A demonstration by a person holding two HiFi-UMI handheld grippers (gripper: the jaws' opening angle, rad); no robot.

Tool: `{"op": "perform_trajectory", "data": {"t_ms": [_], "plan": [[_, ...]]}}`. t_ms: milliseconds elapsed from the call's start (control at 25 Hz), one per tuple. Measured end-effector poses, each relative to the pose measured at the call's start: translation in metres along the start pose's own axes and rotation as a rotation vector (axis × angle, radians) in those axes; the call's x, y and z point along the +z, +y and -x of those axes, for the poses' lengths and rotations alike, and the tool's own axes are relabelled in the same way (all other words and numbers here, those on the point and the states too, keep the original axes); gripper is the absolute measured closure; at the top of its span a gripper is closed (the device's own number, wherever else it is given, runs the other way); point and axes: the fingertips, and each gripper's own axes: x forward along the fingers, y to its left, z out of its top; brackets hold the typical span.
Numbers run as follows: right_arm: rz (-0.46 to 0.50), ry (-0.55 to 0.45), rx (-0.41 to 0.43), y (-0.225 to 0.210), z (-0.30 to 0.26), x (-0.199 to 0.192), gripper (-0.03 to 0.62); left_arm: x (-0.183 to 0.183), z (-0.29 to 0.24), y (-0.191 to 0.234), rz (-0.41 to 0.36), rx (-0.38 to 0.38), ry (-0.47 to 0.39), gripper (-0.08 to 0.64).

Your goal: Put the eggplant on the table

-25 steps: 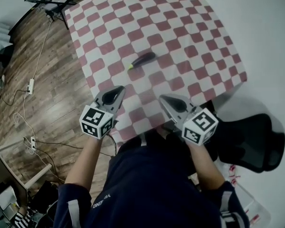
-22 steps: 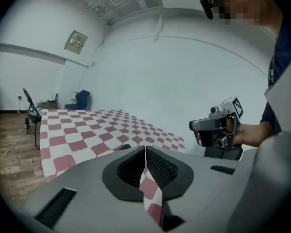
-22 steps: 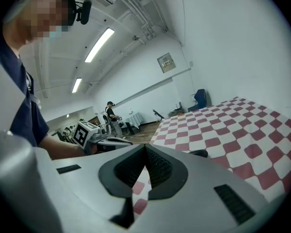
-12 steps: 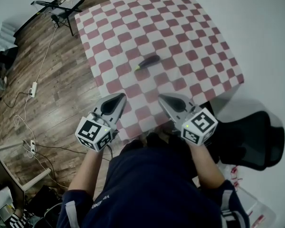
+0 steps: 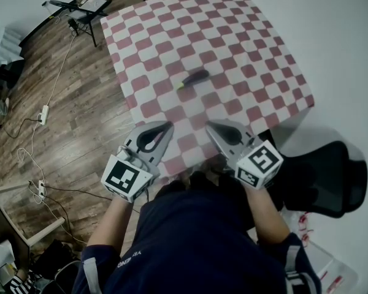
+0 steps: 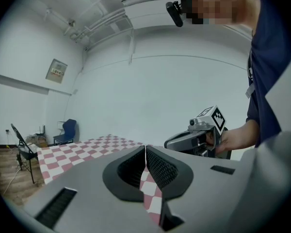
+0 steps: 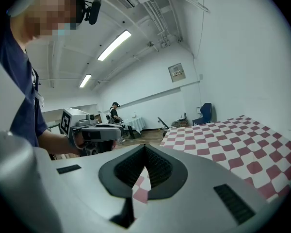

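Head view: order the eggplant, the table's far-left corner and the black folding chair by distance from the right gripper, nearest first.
1. The eggplant, mid-table, ahead of the right gripper.
2. The table's far-left corner, diagonally left.
3. The black folding chair, on the floor beyond that corner.

The table wears a smooth, matt cloth (image 5: 233, 35) in red and white checks, and the eggplant (image 5: 194, 78) on it has a glossy dark skin. The left gripper (image 5: 161, 131) and right gripper (image 5: 213, 128) are matt grey plastic with ribbed black pads (image 6: 157, 166). The floor (image 5: 49, 121) is wood plank with a faint sheen.
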Motion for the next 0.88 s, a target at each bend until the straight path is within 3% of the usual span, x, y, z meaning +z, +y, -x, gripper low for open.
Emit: {"op": "perform_trajectory", "data": {"t_ms": [880], "plan": [[0.003, -0.001, -0.030, -0.009, 0.005, 0.005, 0.583, -0.003, -0.010, 0.006, 0.021, -0.009, -0.013, 0.529]]}}
